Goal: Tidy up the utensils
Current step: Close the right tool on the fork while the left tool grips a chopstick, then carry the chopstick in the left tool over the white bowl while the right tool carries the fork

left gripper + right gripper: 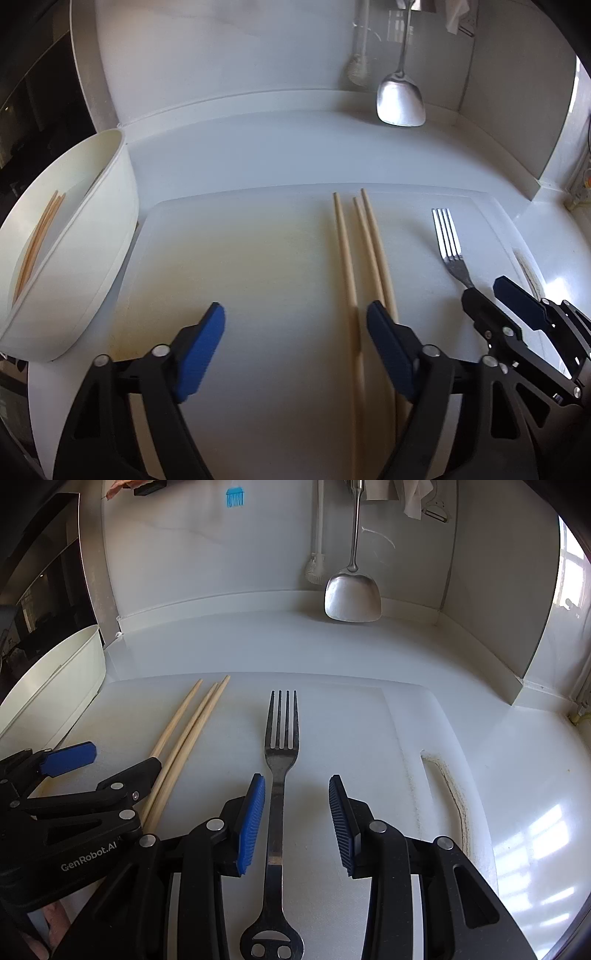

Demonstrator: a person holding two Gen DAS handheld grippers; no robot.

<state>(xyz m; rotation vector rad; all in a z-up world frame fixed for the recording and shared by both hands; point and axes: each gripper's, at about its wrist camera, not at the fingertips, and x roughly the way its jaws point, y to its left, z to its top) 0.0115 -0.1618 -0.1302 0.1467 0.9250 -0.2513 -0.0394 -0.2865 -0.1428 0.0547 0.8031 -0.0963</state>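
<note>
Fork [280,760] lies between the spread fingers of the right gripper [297,805]
Left gripper [295,332] gapes wide, empty; 3 chopsticks [360,258] at its 1 o'clock could roll apart if nudged

three loose chopsticks [349,258], one fork [281,734], one spatula [352,598]

"GenRobot.AI" on left tongs [122,762]

White counter [535,775], glossy white backsplash [221,554], bright window [570,572] at right.
</note>
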